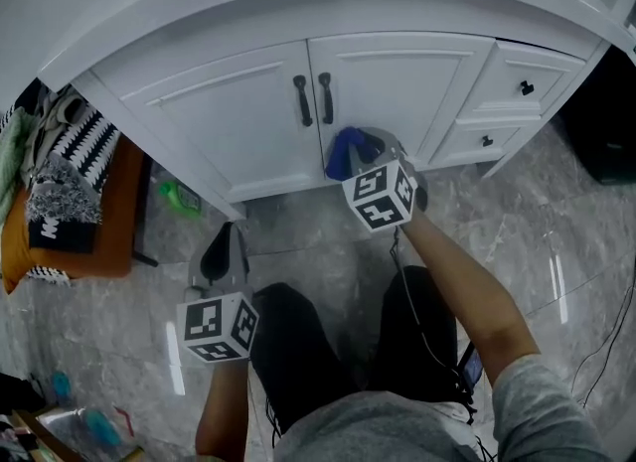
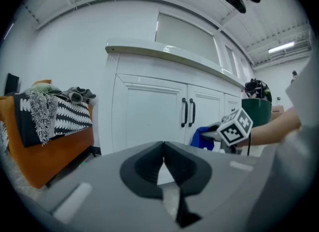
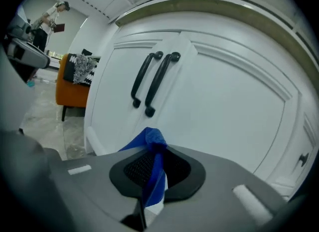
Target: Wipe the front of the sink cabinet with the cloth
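The white sink cabinet (image 1: 248, 102) has two doors with black handles (image 1: 314, 99) at the middle. My right gripper (image 1: 360, 148) is shut on a blue cloth (image 1: 344, 152), held against the lower part of the right door (image 1: 397, 82). In the right gripper view the blue cloth (image 3: 152, 168) is pinched between the jaws, just below the black handles (image 3: 154, 81). My left gripper (image 1: 223, 254) hangs low over the floor, away from the cabinet, jaws together and holding nothing. The left gripper view shows the shut left gripper (image 2: 163, 160), the cabinet doors (image 2: 149, 118) and the blue cloth (image 2: 202, 138).
An orange seat (image 1: 94, 222) piled with patterned fabrics (image 1: 60, 167) stands left of the cabinet. A green object (image 1: 179, 195) lies by the cabinet's left corner. Small drawers (image 1: 522, 82) sit at the cabinet's right. The floor (image 1: 556, 241) is grey marble tile. The person's legs (image 1: 338, 351) crouch below.
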### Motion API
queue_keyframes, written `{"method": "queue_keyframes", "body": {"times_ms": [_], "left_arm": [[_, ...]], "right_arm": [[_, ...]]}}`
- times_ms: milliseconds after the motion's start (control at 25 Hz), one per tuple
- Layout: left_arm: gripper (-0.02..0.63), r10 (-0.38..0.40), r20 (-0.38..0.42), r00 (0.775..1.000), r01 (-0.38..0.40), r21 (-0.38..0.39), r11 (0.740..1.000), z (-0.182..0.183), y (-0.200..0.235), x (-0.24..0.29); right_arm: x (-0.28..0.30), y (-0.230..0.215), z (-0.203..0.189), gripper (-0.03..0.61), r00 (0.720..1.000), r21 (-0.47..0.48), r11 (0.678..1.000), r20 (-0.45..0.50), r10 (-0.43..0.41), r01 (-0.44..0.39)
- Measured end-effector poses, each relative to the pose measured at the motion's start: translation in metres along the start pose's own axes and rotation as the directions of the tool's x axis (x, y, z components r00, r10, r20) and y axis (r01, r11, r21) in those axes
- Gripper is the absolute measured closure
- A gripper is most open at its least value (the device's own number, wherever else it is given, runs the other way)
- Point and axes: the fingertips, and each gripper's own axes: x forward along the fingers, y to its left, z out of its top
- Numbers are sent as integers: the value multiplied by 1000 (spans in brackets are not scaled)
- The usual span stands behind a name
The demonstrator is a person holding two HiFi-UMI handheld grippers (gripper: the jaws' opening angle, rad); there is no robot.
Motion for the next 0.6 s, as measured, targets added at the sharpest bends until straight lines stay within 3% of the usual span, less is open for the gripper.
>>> {"method": "queue_keyframes", "body": {"times_ms": [200, 400, 600], "left_arm": [[603, 5, -25, 1000, -5, 3, 1000, -10, 4, 2], [603, 8, -89, 996, -7, 12, 1000, -6, 5, 2], [603, -112, -94, 989, 108, -44, 993, 75, -32, -15]], "right_arm": [[-15, 17, -22, 546, 992, -27, 992, 20, 122, -122], [-44, -7, 23, 546, 981, -6, 987, 108, 163, -163], [-100, -46, 101, 546, 966, 113, 968, 157, 208, -226]]}}
